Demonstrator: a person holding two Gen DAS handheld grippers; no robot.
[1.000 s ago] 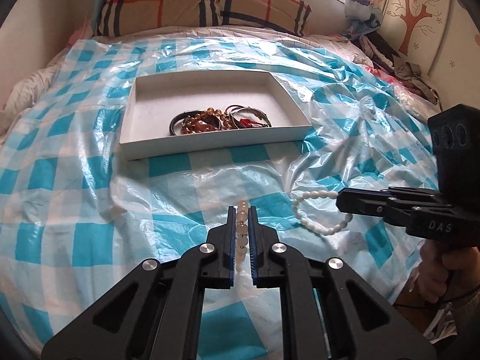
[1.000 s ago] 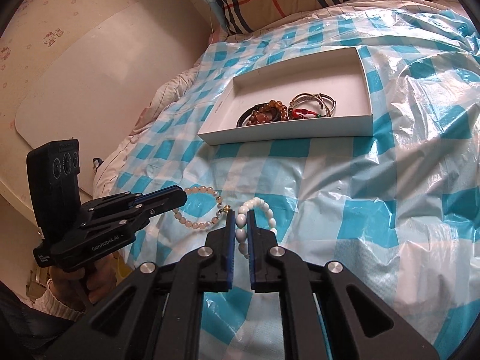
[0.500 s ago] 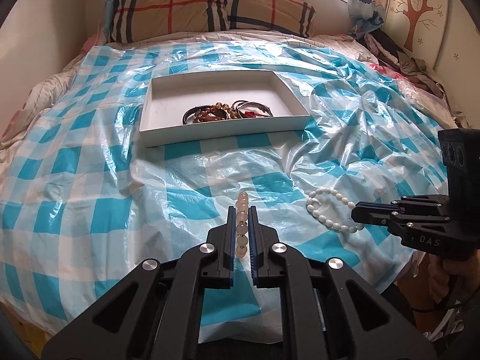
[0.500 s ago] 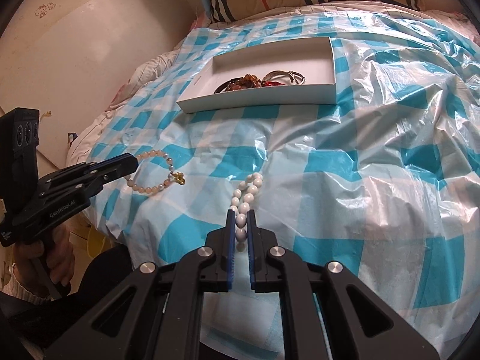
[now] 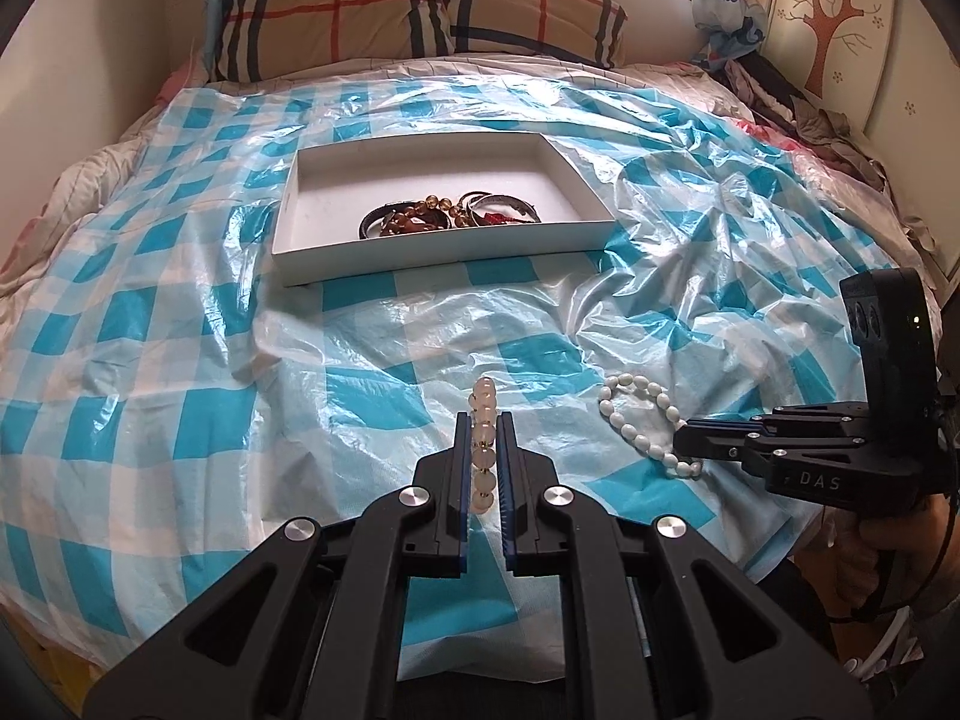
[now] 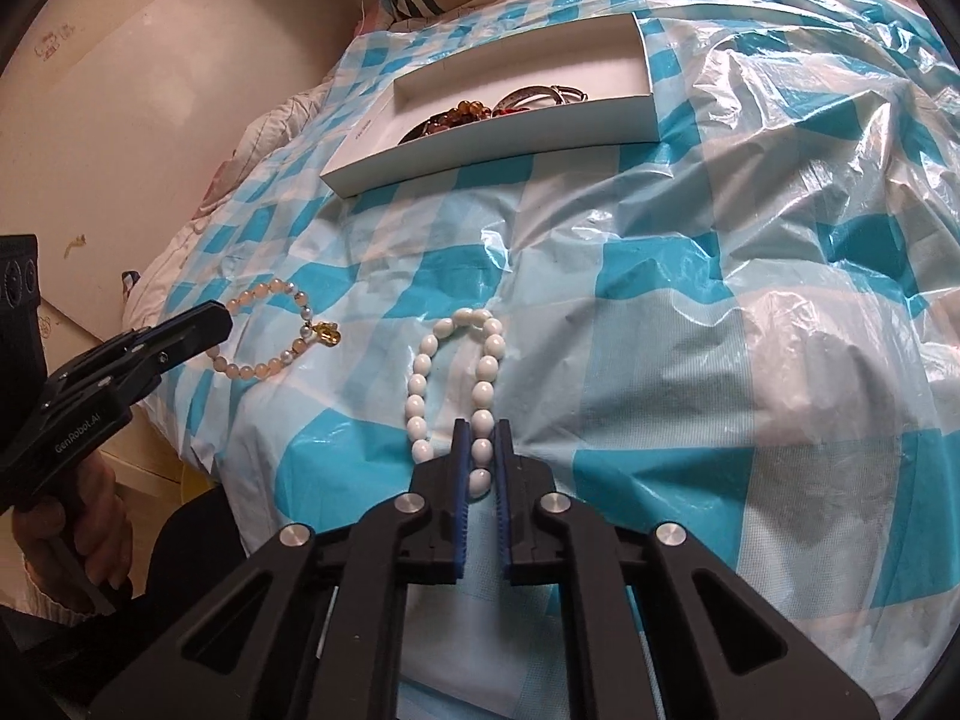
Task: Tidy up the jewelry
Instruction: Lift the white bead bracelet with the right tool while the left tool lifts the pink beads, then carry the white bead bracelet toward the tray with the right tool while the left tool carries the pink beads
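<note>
My left gripper [image 5: 483,423] is shut on a pale peach bead bracelet [image 5: 483,414] and holds it above the bed; the bracelet shows with its gold charm in the right wrist view [image 6: 264,354], hanging from the left gripper [image 6: 219,324]. My right gripper [image 6: 480,429] is shut on a white oval-bead bracelet [image 6: 483,372]; the left wrist view shows that bracelet [image 5: 636,420] at the right gripper's tip [image 5: 684,444]. A white tray [image 5: 420,255] ahead holds amber beads [image 5: 420,219] and dark bangles [image 5: 498,210].
A blue and white checked plastic sheet [image 5: 180,360] covers the bed. Plaid pillows [image 5: 420,6] lie at the head. Clothes [image 5: 798,102] are piled at the far right. A wall [image 6: 150,90] runs along the bed's left side.
Both grippers have lifted their bracelets off the sheet and pulled back from the tray. The white bracelet now dangles from the right gripper.
</note>
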